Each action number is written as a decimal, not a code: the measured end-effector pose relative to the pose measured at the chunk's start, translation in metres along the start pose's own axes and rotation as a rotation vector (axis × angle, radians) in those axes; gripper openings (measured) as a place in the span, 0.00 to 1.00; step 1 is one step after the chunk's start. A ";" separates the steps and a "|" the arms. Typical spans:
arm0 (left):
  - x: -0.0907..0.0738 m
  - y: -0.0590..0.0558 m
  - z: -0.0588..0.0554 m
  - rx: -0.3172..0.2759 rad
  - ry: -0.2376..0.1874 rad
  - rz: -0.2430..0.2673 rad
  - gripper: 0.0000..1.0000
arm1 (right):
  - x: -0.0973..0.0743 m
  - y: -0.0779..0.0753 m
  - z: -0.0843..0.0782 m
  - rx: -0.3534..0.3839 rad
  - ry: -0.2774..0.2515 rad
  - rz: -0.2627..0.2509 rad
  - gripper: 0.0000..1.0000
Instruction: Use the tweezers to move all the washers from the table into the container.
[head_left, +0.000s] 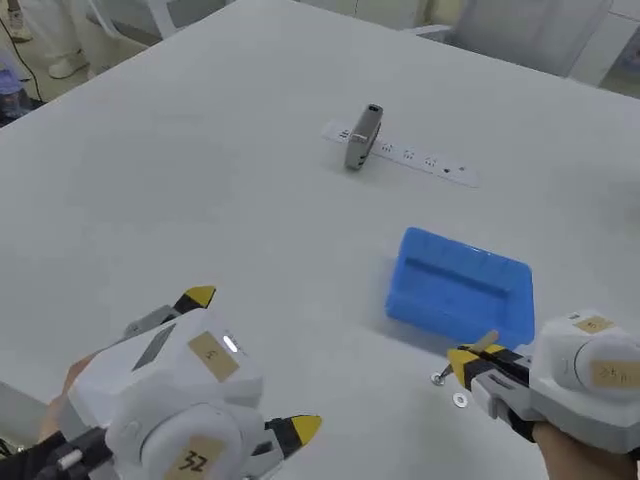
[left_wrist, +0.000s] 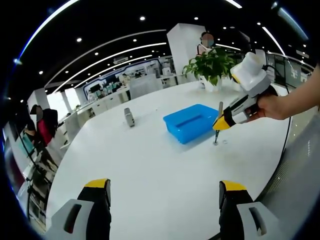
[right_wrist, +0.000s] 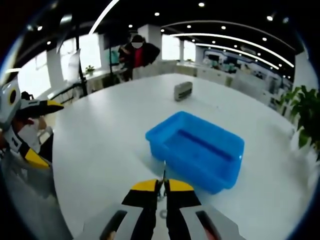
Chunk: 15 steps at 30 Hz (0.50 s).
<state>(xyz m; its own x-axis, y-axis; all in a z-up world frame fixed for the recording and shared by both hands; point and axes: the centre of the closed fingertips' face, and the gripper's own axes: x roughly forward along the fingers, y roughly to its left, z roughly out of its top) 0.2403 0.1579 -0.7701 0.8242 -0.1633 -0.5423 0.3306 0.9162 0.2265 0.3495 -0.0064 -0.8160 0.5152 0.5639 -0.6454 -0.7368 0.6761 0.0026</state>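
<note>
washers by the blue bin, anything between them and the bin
Nothing visible. Only bare table lies between the washers and the bin; the right gripper, shut on tweezers, is right beside them.

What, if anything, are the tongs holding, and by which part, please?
The right tongs clamp the tweezers at roughly mid-length; the left tongs are open, holding nothing.

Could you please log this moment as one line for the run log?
right hand-held gripper shut on tweezers | tips near washers beside container | left hand-held gripper open, away from work
</note>
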 end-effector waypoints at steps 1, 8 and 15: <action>0.000 0.000 0.000 0.001 -0.001 0.000 0.91 | 0.000 0.000 0.000 0.002 0.010 0.005 0.02; 0.000 0.000 0.000 0.001 -0.004 0.001 0.92 | -0.006 0.005 0.008 -0.015 0.017 0.012 0.02; 0.000 0.000 0.000 0.002 -0.005 -0.002 0.92 | -0.018 0.002 0.030 0.014 -0.026 0.030 0.02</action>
<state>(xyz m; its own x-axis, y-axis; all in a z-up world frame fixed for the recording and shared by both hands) 0.2404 0.1577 -0.7697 0.8256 -0.1668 -0.5390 0.3332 0.9150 0.2273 0.3515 -0.0008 -0.7811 0.5038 0.5961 -0.6251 -0.7464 0.6647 0.0323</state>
